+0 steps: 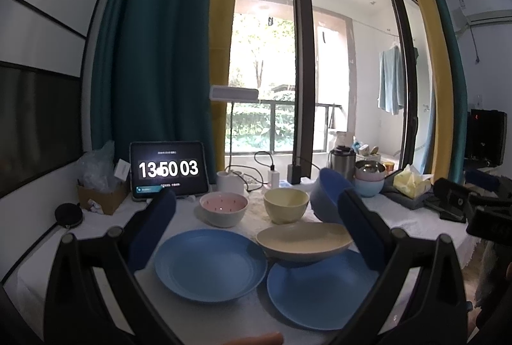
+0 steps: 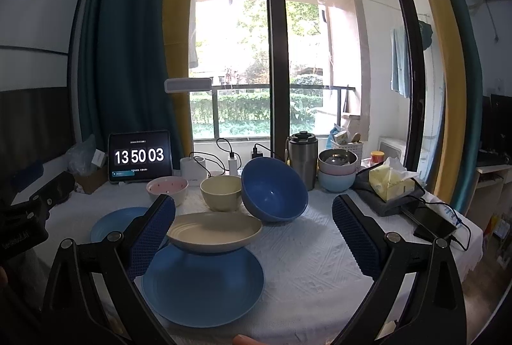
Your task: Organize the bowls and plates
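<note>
both tools wide, holding nothing | blue plates [image 1: 210, 265]: 2 | cream plate [image 2: 213, 231]: 1

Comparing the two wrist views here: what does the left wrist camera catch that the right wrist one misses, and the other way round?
Only the left wrist view shows the whole left blue plate and the cardboard box. Only the right wrist view shows the steel tumbler in full and the phone on its cable. Both show the cream plate tilted on the right blue plate, the dark blue bowl leaning, the yellow bowl, pink bowl and tablet clock.
</note>
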Demonstrator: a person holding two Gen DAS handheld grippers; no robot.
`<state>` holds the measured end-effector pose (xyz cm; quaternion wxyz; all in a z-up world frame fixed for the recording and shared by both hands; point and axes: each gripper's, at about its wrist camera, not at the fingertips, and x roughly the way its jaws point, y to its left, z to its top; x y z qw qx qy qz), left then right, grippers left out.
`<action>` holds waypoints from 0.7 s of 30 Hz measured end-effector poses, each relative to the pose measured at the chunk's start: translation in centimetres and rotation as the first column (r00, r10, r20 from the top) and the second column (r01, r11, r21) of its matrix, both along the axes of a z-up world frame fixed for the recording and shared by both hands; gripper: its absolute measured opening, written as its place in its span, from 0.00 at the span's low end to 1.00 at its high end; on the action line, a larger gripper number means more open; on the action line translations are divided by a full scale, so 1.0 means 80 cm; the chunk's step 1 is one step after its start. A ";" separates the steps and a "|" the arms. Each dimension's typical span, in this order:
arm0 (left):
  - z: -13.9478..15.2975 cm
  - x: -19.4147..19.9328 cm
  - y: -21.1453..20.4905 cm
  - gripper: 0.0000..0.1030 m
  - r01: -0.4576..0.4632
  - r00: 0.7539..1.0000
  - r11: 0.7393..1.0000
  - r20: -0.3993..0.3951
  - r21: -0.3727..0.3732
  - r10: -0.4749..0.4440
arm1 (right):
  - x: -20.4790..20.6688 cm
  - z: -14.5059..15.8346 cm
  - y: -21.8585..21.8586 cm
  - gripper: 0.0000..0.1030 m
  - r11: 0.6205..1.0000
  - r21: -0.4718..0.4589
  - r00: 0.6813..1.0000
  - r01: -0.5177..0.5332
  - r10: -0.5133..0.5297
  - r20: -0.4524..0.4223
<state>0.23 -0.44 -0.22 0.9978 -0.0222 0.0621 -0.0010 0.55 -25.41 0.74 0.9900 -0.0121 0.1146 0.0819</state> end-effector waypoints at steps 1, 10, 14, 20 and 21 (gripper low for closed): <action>0.000 0.000 0.000 0.99 0.000 1.000 1.000 0.000 0.000 0.000 | 0.000 0.000 0.000 0.98 1.000 0.000 1.000 0.000 0.000 0.000; -0.002 0.000 -0.001 0.99 0.000 1.000 1.000 -0.002 0.001 0.000 | -0.001 0.000 -0.002 0.98 1.000 0.006 1.000 0.004 -0.004 -0.001; -0.003 0.000 -0.002 0.99 0.000 1.000 1.000 -0.002 0.001 0.000 | 0.000 0.000 -0.002 0.98 1.000 0.005 1.000 0.004 -0.004 -0.001; -0.005 0.000 -0.003 0.99 0.000 1.000 1.000 -0.006 0.001 0.000 | -0.001 -0.001 -0.002 0.98 1.000 0.005 1.000 0.004 -0.004 -0.001; -0.005 0.000 -0.003 0.99 0.000 1.000 1.000 -0.007 0.001 0.000 | -0.001 -0.001 -0.002 0.98 1.000 0.005 1.000 0.005 -0.005 0.000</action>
